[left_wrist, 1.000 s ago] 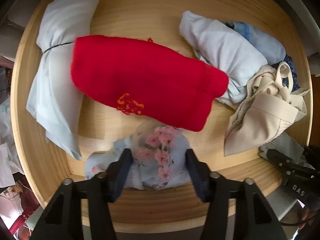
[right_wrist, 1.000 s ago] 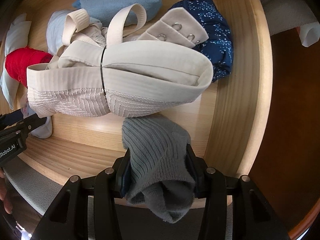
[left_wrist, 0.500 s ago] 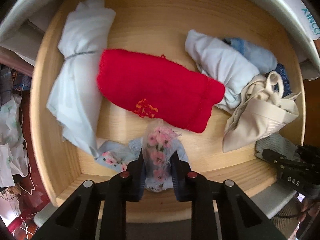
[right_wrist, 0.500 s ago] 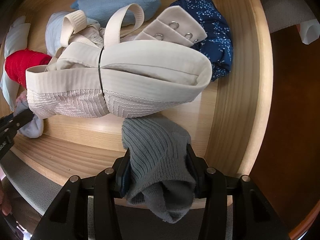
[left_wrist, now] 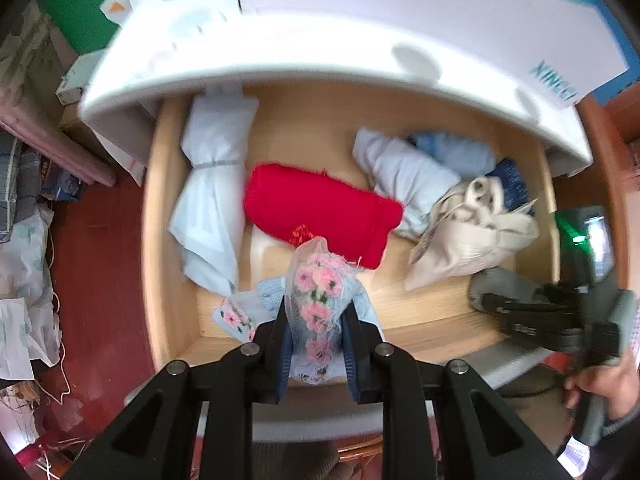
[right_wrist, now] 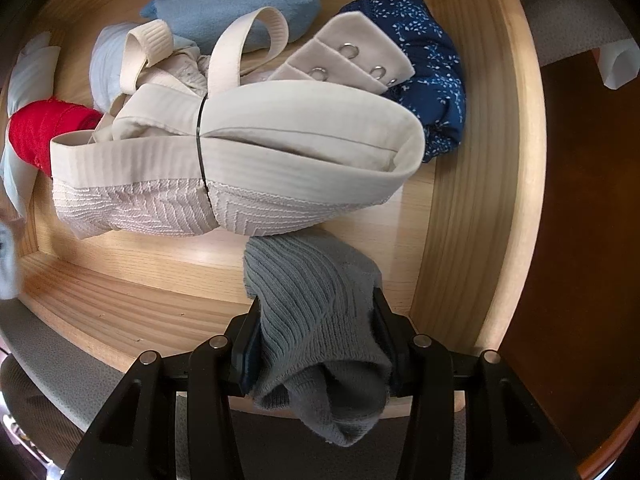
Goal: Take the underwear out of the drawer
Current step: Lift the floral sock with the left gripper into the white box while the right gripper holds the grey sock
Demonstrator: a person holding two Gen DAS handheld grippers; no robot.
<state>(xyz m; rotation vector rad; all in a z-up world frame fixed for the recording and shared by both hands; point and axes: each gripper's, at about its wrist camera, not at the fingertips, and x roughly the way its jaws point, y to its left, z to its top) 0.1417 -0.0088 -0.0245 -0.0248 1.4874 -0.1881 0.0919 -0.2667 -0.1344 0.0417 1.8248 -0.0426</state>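
While the left gripper [left_wrist: 316, 344] is clamped on the floral light-blue underwear [left_wrist: 318, 300], that garment hangs between its fingers above the front left part of the wooden drawer [left_wrist: 150, 240], one corner trailing toward the drawer floor. Inside the drawer lie a pale blue bundle tied round its middle [left_wrist: 212, 200] at the left, a red knitted piece [left_wrist: 320, 208] in the middle, a light blue roll [left_wrist: 404, 176] behind it, and a cream bra bundle [right_wrist: 240, 160] bound by a dark band at the right, its strap loops and hook tabs on top. Behind the bra sit a blue terry roll [right_wrist: 236, 0] and a navy print garment [right_wrist: 432, 80]. In the front right corner, the right gripper [right_wrist: 316, 344] is closed on a grey ribbed sock [right_wrist: 316, 320], whose toe hangs over the drawer's front edge. A white box [left_wrist: 400, 12] above the drawer bears teal letters, partly cut off, reading roughly "XINGI".
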